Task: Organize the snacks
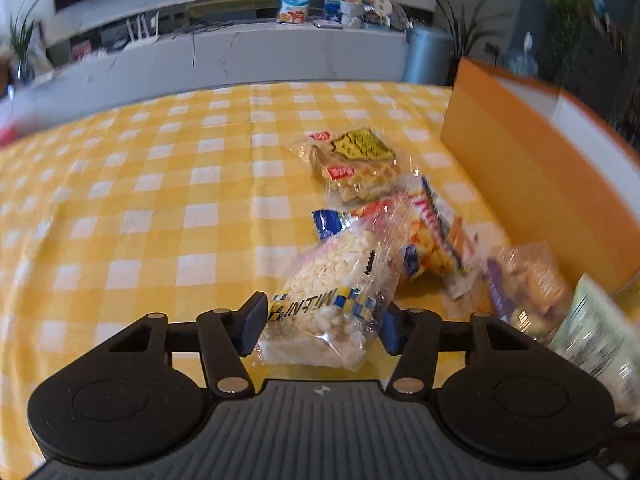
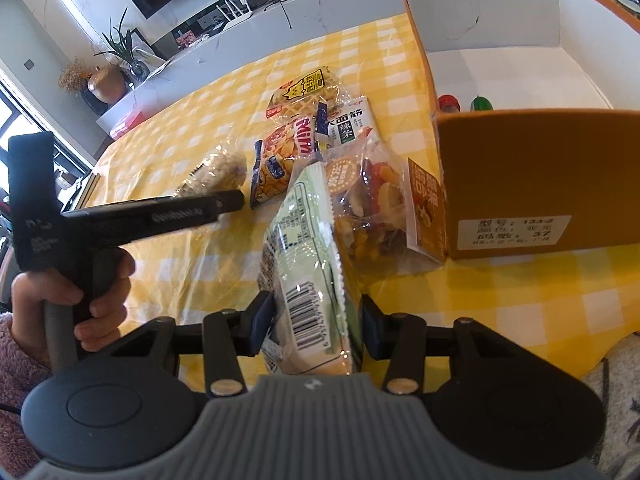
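Note:
On the yellow checked tablecloth (image 1: 160, 208), my left gripper (image 1: 322, 326) is shut on a clear packet of puffed rice (image 1: 332, 280), one pad against each side of its near end. The right wrist view shows that packet (image 2: 218, 174) beyond the left tool, which a hand (image 2: 100, 280) holds. My right gripper (image 2: 316, 320) is shut on a green and white packet with a barcode (image 2: 304, 248), standing on edge between the pads. The same packet (image 1: 596, 332) appears blurred at the right of the left wrist view.
An open orange box (image 2: 540, 176) with a white inside stands at the right, with a red cap (image 2: 448, 103) and a green cap (image 2: 482, 103) showing in it. Loose snacks lie beside it: a waffle packet (image 1: 356, 164), a cracker bag (image 1: 424, 236) and a dried fruit bag (image 2: 372, 208).

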### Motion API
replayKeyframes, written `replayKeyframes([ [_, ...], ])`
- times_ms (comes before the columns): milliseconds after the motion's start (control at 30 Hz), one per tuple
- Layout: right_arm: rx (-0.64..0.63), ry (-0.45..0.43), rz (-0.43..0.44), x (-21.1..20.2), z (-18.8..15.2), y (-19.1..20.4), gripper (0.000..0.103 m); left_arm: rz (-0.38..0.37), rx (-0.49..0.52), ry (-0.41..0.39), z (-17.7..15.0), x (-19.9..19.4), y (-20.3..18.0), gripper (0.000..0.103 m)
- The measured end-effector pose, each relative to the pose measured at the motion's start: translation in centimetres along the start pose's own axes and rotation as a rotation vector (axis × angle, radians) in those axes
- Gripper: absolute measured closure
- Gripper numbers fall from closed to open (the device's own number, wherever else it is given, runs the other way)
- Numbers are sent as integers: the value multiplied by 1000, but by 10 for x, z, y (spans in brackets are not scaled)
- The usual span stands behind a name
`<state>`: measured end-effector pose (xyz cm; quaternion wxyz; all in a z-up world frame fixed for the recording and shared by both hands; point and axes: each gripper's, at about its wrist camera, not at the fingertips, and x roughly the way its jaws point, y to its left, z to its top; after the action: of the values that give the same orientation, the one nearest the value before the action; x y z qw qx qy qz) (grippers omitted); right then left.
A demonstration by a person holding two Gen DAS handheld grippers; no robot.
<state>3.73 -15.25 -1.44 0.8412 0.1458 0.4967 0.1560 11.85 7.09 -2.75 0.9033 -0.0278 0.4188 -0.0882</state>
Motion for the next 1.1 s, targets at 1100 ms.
replayKeyframes([
  [1100,-48,-172,36,-60,14,41,70,31,-114,-118,19,-96,4,79],
])
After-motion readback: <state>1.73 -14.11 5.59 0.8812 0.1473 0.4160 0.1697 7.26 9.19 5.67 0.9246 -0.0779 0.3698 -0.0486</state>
